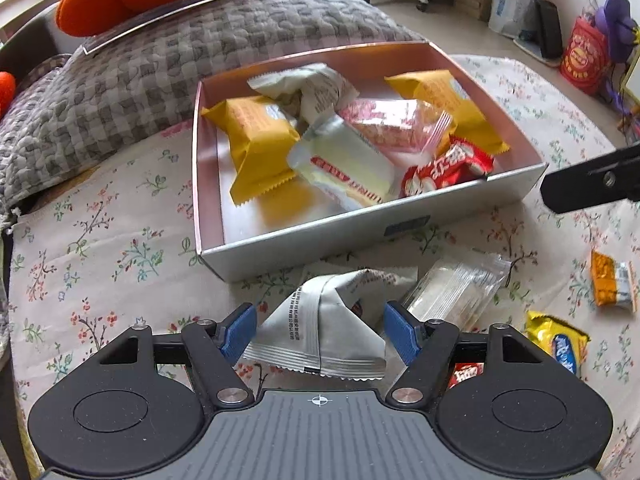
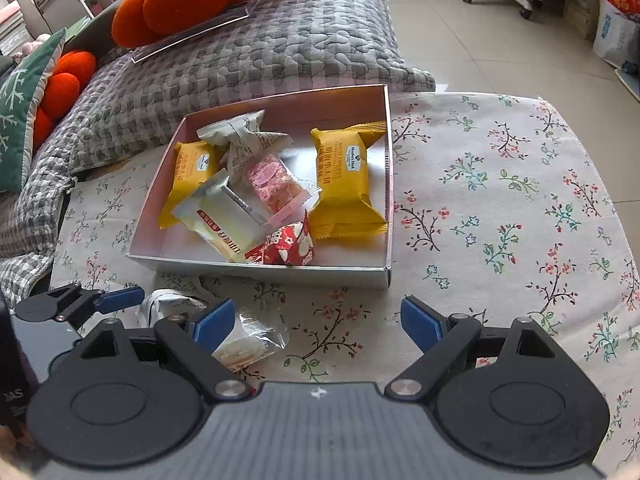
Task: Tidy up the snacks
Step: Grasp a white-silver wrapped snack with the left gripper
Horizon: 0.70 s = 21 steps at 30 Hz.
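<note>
Where the left gripper (image 1: 320, 330) straddles it, grey packet (image 1: 320, 332) half hidden, print unreadable

Grey quilt (image 2: 256, 52) beneath 2 orange cushions (image 2: 180, 4).

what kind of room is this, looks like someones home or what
Most likely a home living room: a table under a floral cloth, a sofa or daybed with a grey quilted cover and orange plush cushions beside it, and a tiled floor with bags along the wall.
</note>
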Motion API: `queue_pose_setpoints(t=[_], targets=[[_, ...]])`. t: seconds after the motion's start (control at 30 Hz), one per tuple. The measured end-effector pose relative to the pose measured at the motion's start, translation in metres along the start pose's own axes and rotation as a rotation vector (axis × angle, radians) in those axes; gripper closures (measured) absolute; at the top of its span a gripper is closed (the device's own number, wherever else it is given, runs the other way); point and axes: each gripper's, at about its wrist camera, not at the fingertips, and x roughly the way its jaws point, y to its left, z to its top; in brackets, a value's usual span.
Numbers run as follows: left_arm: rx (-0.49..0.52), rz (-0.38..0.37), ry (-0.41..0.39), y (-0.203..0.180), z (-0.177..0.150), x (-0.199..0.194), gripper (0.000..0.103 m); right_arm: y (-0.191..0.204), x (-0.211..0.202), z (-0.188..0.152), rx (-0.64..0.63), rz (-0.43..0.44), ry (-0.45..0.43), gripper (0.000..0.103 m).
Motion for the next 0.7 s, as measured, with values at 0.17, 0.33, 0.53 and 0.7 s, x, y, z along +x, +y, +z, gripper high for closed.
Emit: queue_pose_setpoints(t=[0.17,0.33,0.53,0.7], targets=[[-0.002,0.000,0.002,0.0011,-0.0002,0.0011,0.032,-0.0004,-0.0002,0.0001,-0.001,-0.002,-0.001,0.015],[-0.004,0.006,0.007,0.0010,0.0002,0.0038,0.034,-0.0013,-0.0004,-0.0002,0.000,-0.002,-0.001,0.015],[-0.010,0.006,0.010,0.0022,-0.0001,0.0045,0.038,-0.0017,-0.0004,-0.0002,0.003,-0.005,-0.001,0.015],[-0.010,0.003,0.008,0.0017,0.0004,0.0041,0.043,-0.0020,-0.0012,-0.0002,0.004,-0.005,-0.003,0.015]])
